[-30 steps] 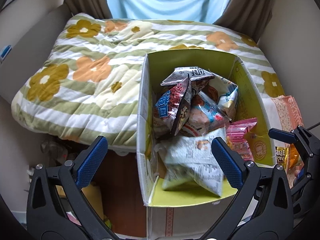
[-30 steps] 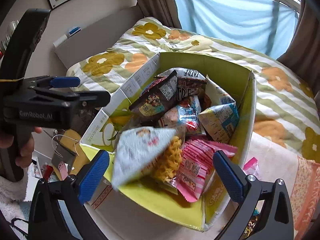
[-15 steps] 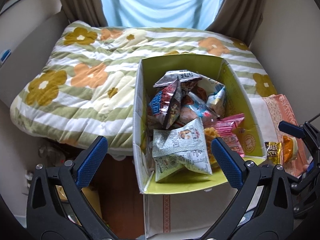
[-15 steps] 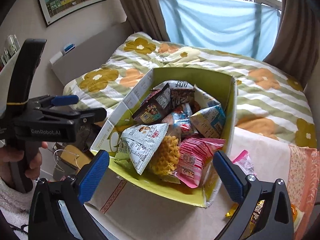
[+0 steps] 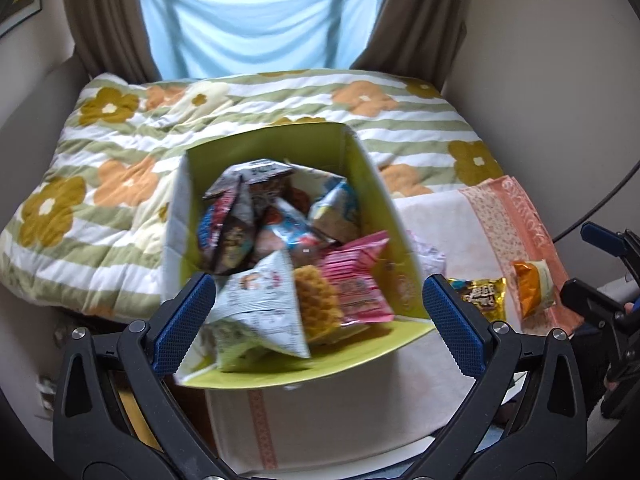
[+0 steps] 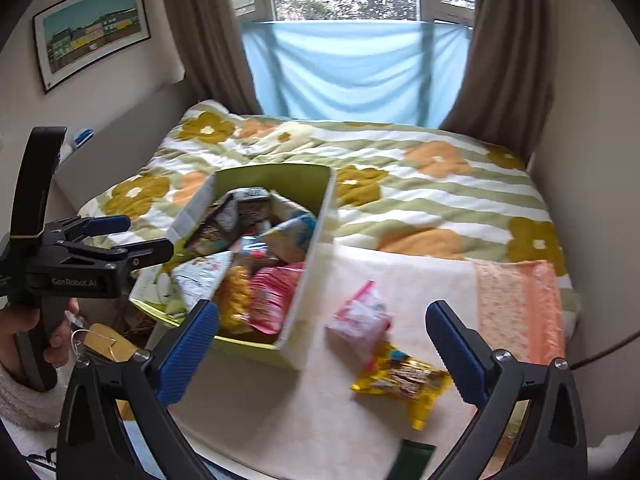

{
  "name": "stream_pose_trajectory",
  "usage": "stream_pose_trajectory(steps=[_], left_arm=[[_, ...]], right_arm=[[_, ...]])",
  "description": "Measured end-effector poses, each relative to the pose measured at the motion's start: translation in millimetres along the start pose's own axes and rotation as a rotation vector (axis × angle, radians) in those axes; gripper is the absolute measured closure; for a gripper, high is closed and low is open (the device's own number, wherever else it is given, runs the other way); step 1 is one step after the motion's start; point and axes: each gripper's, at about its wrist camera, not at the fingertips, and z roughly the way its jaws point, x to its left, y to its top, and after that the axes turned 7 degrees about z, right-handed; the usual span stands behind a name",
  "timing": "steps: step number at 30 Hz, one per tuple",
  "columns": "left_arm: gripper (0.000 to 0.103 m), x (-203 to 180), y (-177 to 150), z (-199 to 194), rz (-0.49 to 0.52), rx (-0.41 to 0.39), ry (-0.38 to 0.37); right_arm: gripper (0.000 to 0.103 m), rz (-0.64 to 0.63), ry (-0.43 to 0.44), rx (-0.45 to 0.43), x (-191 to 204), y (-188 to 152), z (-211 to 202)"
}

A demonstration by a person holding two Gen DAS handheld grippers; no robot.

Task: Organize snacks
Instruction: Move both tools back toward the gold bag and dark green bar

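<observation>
Pink packet [image 6: 359, 317] beside box [image 6: 308, 280] shows clearly from right wrist only

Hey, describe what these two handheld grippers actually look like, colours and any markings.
Both are matte black plastic frames with silver bolts and ridged blue pads on the fingers. The left gripper has a tall black handle and white "GenRobot.AI" lettering on its side; the hand holding it wears a fuzzy white sleeve. The right gripper looks identical.

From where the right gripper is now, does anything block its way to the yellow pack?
Nothing visible does. The right gripper is open above the yellow pack, which lies on bare cloth, with the pink pack just behind it.
</observation>
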Motion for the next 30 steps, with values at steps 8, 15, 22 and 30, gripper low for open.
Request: stream_pose_trajectory(steps=[8, 15, 22, 30], left_arm=[[0.0, -91.2, -0.8, 17.8, -0.004, 0.045, -0.028], [0.0, -172.5, -12.0, 50.9, 0.003, 0.126, -0.038], [0.0, -225.7, -20.0, 75.7, 0.084, 0.176, -0.029], [0.0, -264.4, -27.2, 141.0, 0.184, 0.265, -0.064]], right_arm=[[0.0, 0.063, -0.001, 0.061, -78.3, -23.4, -17.7], [0.0, 0.053, -0.013, 0.182, -126.2, -65.1, -9.7], [0.0, 0.061, 0.033, 0.31, -149.7, -111.3, 14.8], [0.0, 0.178, 0.021, 0.394, -159.0, -160.2, 50.5]])
